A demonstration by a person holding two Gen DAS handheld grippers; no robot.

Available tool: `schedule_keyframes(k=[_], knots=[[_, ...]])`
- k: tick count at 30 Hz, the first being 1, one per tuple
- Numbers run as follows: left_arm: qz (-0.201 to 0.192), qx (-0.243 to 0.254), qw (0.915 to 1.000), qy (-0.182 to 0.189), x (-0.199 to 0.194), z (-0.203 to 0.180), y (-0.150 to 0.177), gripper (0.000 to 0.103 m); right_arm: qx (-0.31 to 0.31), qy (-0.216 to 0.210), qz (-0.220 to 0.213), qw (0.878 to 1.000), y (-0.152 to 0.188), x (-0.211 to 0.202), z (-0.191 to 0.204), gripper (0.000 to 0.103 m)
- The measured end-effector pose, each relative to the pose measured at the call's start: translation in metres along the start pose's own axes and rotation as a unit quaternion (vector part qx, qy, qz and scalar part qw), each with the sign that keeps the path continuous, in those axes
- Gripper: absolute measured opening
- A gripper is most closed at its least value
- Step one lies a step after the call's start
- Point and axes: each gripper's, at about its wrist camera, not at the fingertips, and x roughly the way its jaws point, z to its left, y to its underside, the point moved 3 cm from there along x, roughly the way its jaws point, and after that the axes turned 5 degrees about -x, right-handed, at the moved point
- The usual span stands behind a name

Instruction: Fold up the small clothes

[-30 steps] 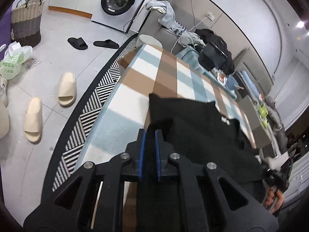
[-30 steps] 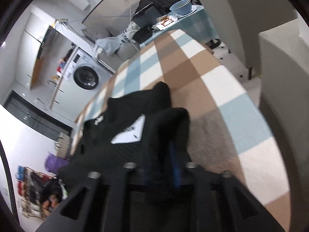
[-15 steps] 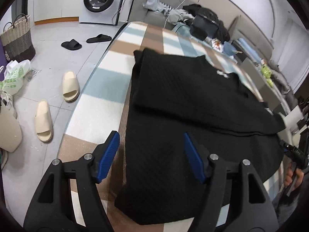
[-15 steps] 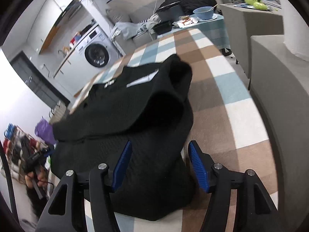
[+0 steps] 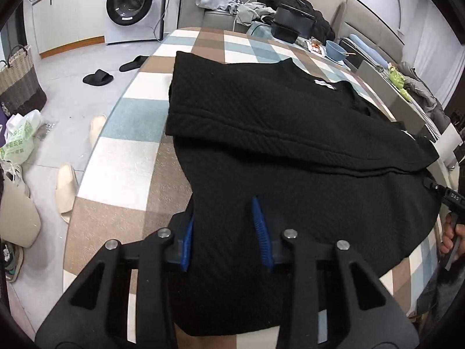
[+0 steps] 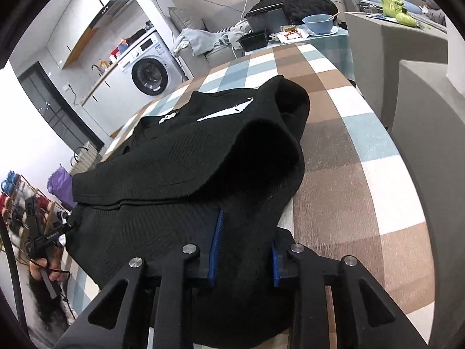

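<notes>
Black garment (image 5: 290, 145) on checked table (image 5: 130, 157); slippers (image 5: 66, 192) below.

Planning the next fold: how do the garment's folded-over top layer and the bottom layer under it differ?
The top layer lies farther from the grippers; the bottom layer runs between both grippers' closing jaws. The top layer bears white labels; the bottom layer shows none. Both are black textured knit.

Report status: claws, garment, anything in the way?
Both claws, left and right, closing over near hem. Black garment half-folded on checked table. Nothing in the way.
</notes>
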Motion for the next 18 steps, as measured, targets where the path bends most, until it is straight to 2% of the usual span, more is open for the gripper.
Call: schedule_keyframes(k=[13,16,18], knots=[[0.024,0.044,0.9987,0.007,-0.032,-0.013,0.043,0.032,-0.001,-0.038,0.021,0.999,0.025,-0.010,0.010,0.027],[0.027,0.044,0.9987,0.005,-0.040,-0.007,0.049,0.033,-0.005,-0.025,0.027,0.999,0.031,-0.017,0.009,0.027],[0.024,0.038,0.9990,0.002,-0.043,-0.002,0.048,0.034,0.003,-0.001,0.021,1.000,0.029,-0.022,0.002,0.027]])
